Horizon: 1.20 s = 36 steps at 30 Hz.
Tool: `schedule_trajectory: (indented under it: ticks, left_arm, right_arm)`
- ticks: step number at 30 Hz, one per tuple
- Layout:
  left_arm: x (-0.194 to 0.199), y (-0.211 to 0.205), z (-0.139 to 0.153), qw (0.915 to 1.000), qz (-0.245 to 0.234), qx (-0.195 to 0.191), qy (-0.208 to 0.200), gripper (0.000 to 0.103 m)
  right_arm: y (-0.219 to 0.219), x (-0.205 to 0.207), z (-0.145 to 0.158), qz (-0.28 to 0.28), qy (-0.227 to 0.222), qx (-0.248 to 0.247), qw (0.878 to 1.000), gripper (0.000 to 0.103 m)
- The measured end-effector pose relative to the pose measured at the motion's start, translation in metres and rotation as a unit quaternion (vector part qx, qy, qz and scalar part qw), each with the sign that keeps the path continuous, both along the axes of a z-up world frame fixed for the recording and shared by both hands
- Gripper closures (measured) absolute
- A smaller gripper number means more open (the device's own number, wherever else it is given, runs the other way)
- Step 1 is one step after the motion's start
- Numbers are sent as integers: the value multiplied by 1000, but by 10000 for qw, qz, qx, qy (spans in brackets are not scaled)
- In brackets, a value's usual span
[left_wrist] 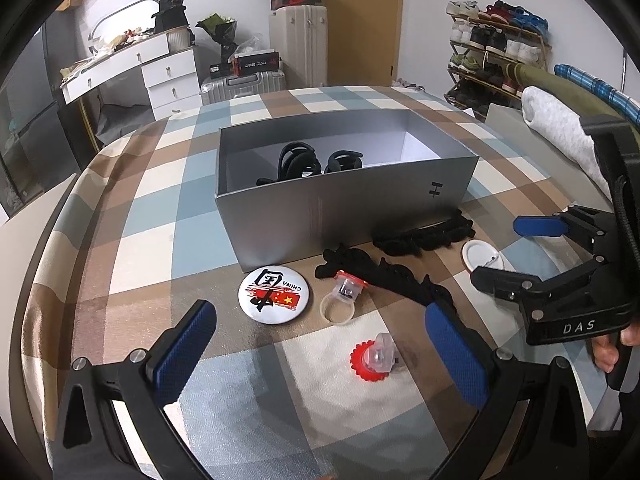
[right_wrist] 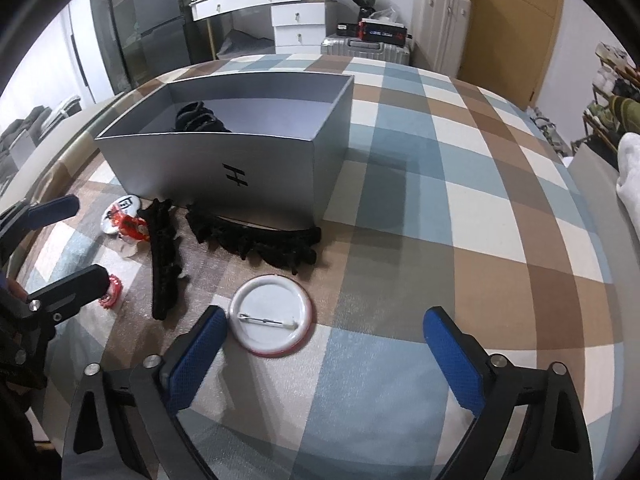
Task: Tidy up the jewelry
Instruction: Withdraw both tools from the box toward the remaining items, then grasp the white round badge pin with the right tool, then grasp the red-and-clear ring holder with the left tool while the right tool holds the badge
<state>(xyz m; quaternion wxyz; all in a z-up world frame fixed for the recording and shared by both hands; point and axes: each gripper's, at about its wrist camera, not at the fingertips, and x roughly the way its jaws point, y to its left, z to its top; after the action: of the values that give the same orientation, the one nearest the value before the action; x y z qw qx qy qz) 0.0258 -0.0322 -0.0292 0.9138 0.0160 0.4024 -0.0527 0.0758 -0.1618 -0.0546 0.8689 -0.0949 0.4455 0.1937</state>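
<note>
A grey open box (left_wrist: pixel 304 220) (right_wrist: pixel 192 168) stands on the checked cloth and holds black hair clips (left_wrist: pixel 304 164). In front of it lie a round "CHINA" badge (left_wrist: pixel 274 295), a clear ring with a red top (left_wrist: pixel 343 297), a red gear-shaped ring (left_wrist: pixel 374 358), two black frilly hair bands (left_wrist: pixel 392 276) (right_wrist: pixel 256 240), and a face-down white badge with a pin (right_wrist: pixel 272 321) (left_wrist: pixel 482 258). My left gripper (left_wrist: pixel 320 344) is open, just short of the rings. My right gripper (right_wrist: pixel 324 346) is open, with the white badge beside its left finger.
The checked cloth (right_wrist: pixel 460 208) covers a bed. A white towel (left_wrist: pixel 560 128) and folded bedding lie at its right edge. Suitcases, drawers and a shoe rack stand beyond the bed.
</note>
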Motion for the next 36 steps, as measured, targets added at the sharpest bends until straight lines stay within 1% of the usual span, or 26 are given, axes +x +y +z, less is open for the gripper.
schedule_trajectory:
  ticks: [5, 7, 11, 12, 13, 17, 20, 25, 31, 33, 34, 35, 36]
  left_arm:
    - [1, 0, 0, 10000, -1, -17, 11, 1]
    - [0, 0, 1, 10000, -8, -8, 3, 1]
    - [0, 0, 1, 10000, -24, -4, -5, 1]
    - [0, 0, 2, 10000, -40, 6, -10, 1]
    - [-1, 0, 2, 10000, -53, 12, -10, 1]
    - [-2, -1, 2, 9999, -120, 10, 14, 1]
    - [-2, -1, 2, 9998, -207, 35, 61, 1]
    - [-4, -5, -5, 9978, -515, 211, 369, 1]
    - [-8, -8, -8, 9945, -850, 203, 578, 2]
    - [-10, -10, -9, 9935, -956, 186, 590, 15]
    - [-12, -11, -9, 9927, -1029, 193, 604, 18]
    - [-13, -12, -9, 9922, -1081, 200, 592, 26]
    - [-14, -13, -9, 9917, -1133, 193, 585, 36]
  right_arm:
    - [4, -4, 3, 179, -59, 35, 9998, 28]
    - [6, -6, 4, 253, -81, 47, 9996, 36]
    - [9, -9, 5, 397, -95, 50, 9992, 49]
    - [10, -10, 6, 434, -101, 62, 9990, 58]
    - [10, -11, 6, 460, -116, 71, 9988, 62]
    - [10, -12, 8, 522, -124, 167, 9984, 62]
    - [8, -14, 16, 543, -242, 277, 9978, 62]
    - [3, -16, 27, 462, -404, 448, 9971, 62]
    - [0, -17, 35, 433, -512, 580, 9961, 62]
    - [0, -18, 36, 431, -518, 592, 9960, 62]
    - [-1, -18, 36, 426, -526, 611, 9958, 62]
    - [-1, -18, 37, 417, -537, 623, 9957, 62]
    - [-1, -18, 37, 419, -534, 626, 9957, 62]
